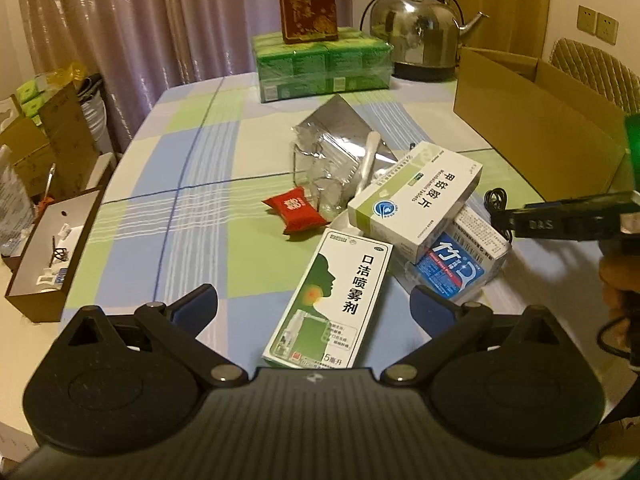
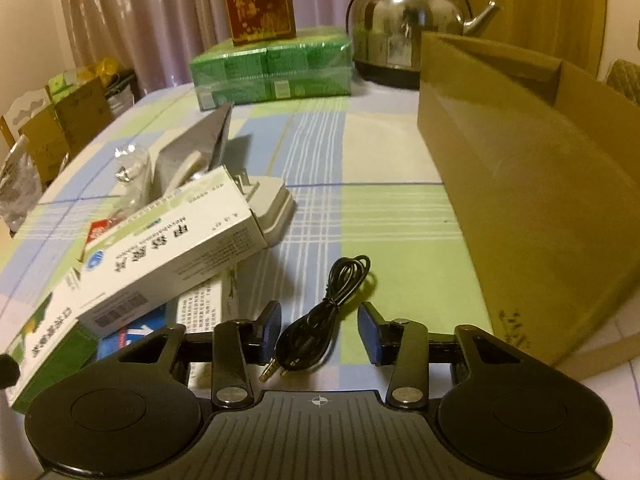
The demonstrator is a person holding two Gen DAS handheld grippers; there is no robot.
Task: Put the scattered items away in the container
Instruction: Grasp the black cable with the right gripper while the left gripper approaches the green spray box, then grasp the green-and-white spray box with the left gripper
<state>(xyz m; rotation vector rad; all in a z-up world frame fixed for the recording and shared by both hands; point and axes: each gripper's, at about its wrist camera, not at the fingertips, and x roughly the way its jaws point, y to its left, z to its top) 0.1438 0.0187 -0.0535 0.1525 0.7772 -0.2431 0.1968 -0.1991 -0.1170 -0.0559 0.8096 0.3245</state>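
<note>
A green-and-white spray box point(image 1: 332, 304) lies on the checked tablecloth between the wide-open fingers of my left gripper point(image 1: 314, 306). Beside it a white medicine box point(image 1: 416, 196) rests tilted on a blue-labelled box point(image 1: 456, 260). A red packet point(image 1: 295, 210) and clear plastic packaging point(image 1: 332, 152) lie behind. In the right wrist view my right gripper point(image 2: 319, 330) is open, its fingers either side of a coiled black cable point(image 2: 324, 316) lying on the table. The open cardboard box point(image 2: 532, 184) stands just right of it; it also shows in the left wrist view point(image 1: 532, 120).
A steel kettle point(image 1: 416, 28), a stack of green shrink-wrapped packs point(image 1: 320, 64) and a red carton point(image 1: 308, 0) stand at the table's far end. A white charger point(image 2: 272, 208) lies behind the medicine box. Boxes and clutter crowd the floor left of the table point(image 1: 44, 168).
</note>
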